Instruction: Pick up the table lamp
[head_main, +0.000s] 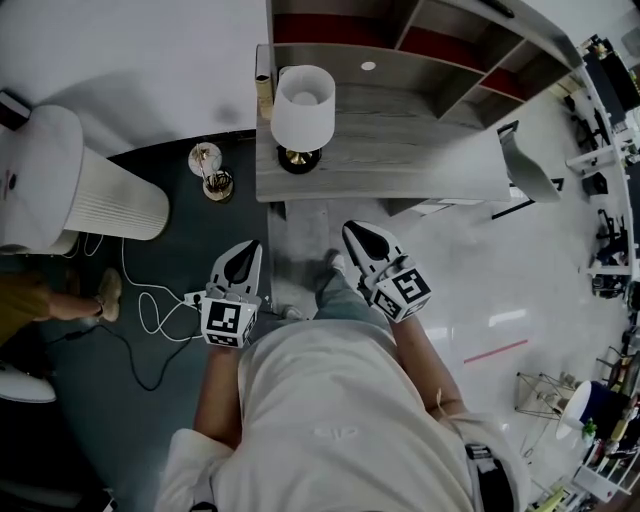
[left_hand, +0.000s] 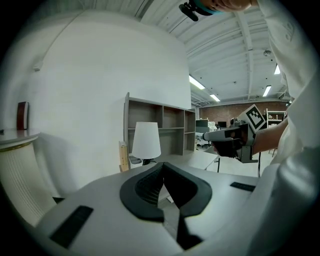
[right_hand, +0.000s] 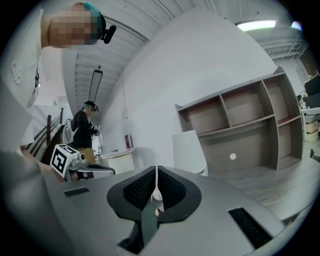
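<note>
1. the table lamp (head_main: 303, 105) stands upright near the left end of the grey wood-grain tabletop (head_main: 420, 160). its white shade covers most of a dark round base with a brass-coloured part.
2. a thin pale upright board (head_main: 264, 92) stands at the tabletop's left edge, just beside the lamp.
3. an open shelf unit (head_main: 445, 40) with several compartments rises along the back of the tabletop, behind the lamp.
4. the left tool (head_main: 244, 256) is held low in front of the tabletop, well apart from the lamp and pointing roughly toward it. in the left gripper view its dark jaws are pressed together with nothing between them, and the lamp (left_hand: 146, 141) shows beyond them.
5. the right tool (head_main: 362, 238) is also short of the tabletop's front edge, apart from the lamp. in the right gripper view its jaws are closed and empty, with the lamp's shade (right_hand: 190, 150) beyond them.
6. the two tools are side by side, near each other but not touching. the right tool (left_hand: 227, 141) appears in the left gripper view, and the left tool (right_hand: 75, 169) in the right gripper view.
7. on the dark floor left of the tabletop are a white ribbed cylinder (head_main: 110, 205), a small brass-coloured stand (head_main: 212, 172) and a looping white cable (head_main: 150, 310).
8. a person in dark clothes (right_hand: 85, 127) stands far back in the right gripper view.
</note>
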